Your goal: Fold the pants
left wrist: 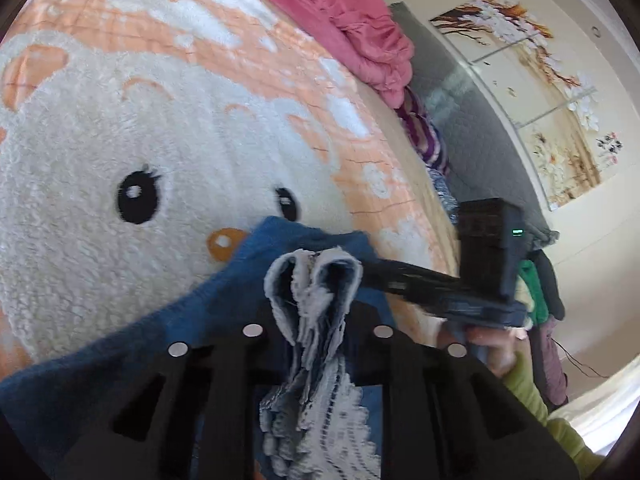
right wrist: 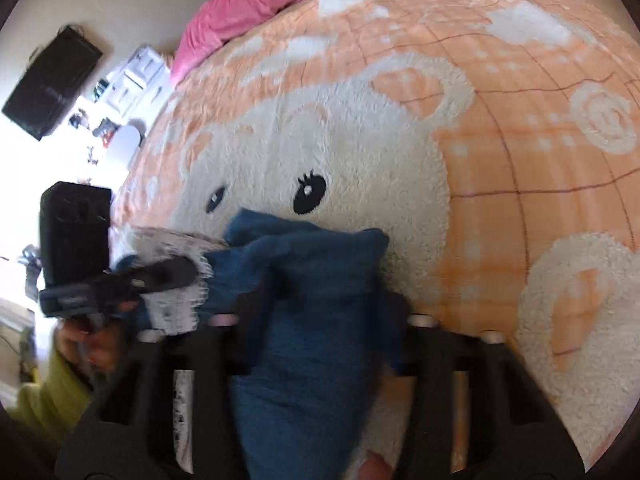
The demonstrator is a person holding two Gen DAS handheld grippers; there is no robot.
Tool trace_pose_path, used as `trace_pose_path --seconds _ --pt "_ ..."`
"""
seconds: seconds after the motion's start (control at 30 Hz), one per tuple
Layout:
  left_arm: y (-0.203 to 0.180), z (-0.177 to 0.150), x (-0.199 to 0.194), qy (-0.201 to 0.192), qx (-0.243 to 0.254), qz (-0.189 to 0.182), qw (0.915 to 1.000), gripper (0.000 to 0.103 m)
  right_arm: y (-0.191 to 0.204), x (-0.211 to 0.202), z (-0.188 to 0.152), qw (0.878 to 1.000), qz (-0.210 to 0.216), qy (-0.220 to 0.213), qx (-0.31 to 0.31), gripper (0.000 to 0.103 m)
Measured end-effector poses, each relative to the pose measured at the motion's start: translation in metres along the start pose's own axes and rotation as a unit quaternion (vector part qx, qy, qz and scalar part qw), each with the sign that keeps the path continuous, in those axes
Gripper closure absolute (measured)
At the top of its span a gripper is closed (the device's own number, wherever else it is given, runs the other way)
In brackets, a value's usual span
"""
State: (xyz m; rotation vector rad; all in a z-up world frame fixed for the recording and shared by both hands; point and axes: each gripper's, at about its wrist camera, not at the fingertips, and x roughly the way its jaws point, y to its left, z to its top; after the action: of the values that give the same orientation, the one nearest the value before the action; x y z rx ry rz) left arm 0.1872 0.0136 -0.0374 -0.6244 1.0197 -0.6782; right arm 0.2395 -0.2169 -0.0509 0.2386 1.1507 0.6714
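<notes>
Bedding first: your bear blanket (left wrist: 120, 128) covers the bed and serves as the folding surface, with the bear's eye (right wrist: 309, 196) a handy landmark. Pink bedding (left wrist: 340, 12) is bunched well beyond that eye, out of your way.

Next the pants (right wrist: 304, 280), blue denim, lying just below the eye and running back toward you. Both tools have hold of the near end, presumably so you can lift two matching corners together and carry them over in one fold.

Your left tool (left wrist: 316, 332) is pinching a bunched, frayed pale hem (left wrist: 312, 280) (the fabric stands up in a loop between the fingers). Your right tool (right wrist: 320, 320) is pressed together on a thick wad of the blue cloth, just beside the left one; that view is blurred, so how cleanly the edge sits I cannot tell.

Smallest: your hand (right wrist: 92, 344) in a yellow-green sleeve (left wrist: 532, 392) grips the left handle.
</notes>
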Motion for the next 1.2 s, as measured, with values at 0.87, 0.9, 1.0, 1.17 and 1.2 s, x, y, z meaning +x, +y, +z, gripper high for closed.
trace_pose_path --seconds 0.87,0.9,1.0,1.17,1.2 --pt "-0.046 -0.055 -0.071 -0.071 0.071 0.171 0.9802 0.028 0.055 -0.051 -0.034 0.977 -0.131 -0.084 -0.145 0.034" --pt "-0.049 -0.059 -0.071 -0.073 0.069 0.168 0.9807 0.028 0.058 -0.055 -0.036 0.976 -0.132 -0.089 -0.147 0.031" --pt "-0.055 -0.077 -0.080 -0.076 0.062 0.158 0.9825 0.028 0.064 -0.068 -0.044 0.976 -0.126 -0.104 -0.147 0.028" --pt "-0.061 -0.100 -0.094 -0.085 0.048 0.160 0.9823 0.028 0.067 -0.079 -0.063 0.977 -0.121 -0.115 -0.135 0.019" --pt "-0.062 -0.104 -0.094 -0.083 0.047 0.159 0.9827 0.028 0.067 -0.079 -0.069 0.978 -0.119 -0.112 -0.129 0.019"
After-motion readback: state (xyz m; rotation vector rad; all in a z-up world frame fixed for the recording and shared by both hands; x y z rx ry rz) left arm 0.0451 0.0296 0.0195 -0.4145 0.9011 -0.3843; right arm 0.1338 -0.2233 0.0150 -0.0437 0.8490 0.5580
